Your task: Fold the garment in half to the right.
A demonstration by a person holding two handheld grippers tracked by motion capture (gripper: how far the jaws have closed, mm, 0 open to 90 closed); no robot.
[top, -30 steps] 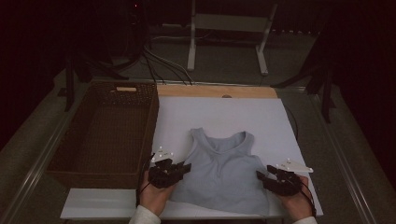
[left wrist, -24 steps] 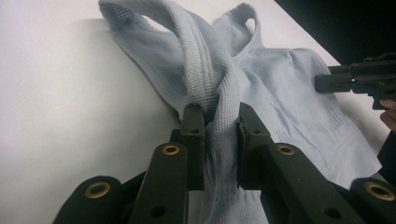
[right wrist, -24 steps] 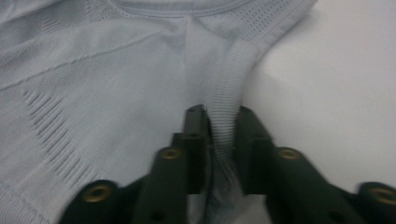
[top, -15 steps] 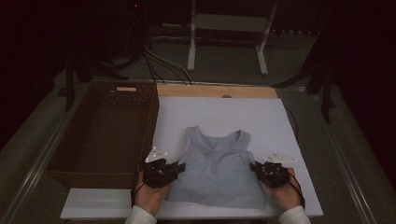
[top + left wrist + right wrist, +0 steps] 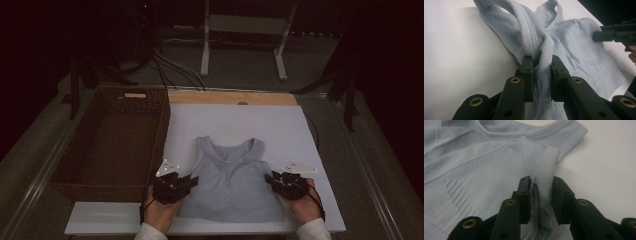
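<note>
A light blue tank top [image 5: 230,180] lies flat on the white board [image 5: 240,120], neck pointing away from me. My left gripper [image 5: 192,181] is shut on the top's left side edge; in the left gripper view the ribbed hem [image 5: 534,42] is pinched between its pads [image 5: 527,72]. My right gripper [image 5: 270,178] sits at the top's right side edge. A raised fold of ribbed hem [image 5: 546,170] stands between its pads [image 5: 560,200] and touches both. Its jaws have just been opening a little, with the fabric still between them. The left gripper view also shows the right gripper [image 5: 614,32] farther off.
A dark woven basket [image 5: 165,125] stands left of the board, close to my left hand. A wooden strip [image 5: 230,97] borders the board's far edge. Stand legs [image 5: 240,45] and cables lie on the floor beyond. Bare board surrounds the top's far side.
My right gripper has moved left onto the top's right edge and taken a fold of it between its jaws. The left gripper has kept its place and its grip.
</note>
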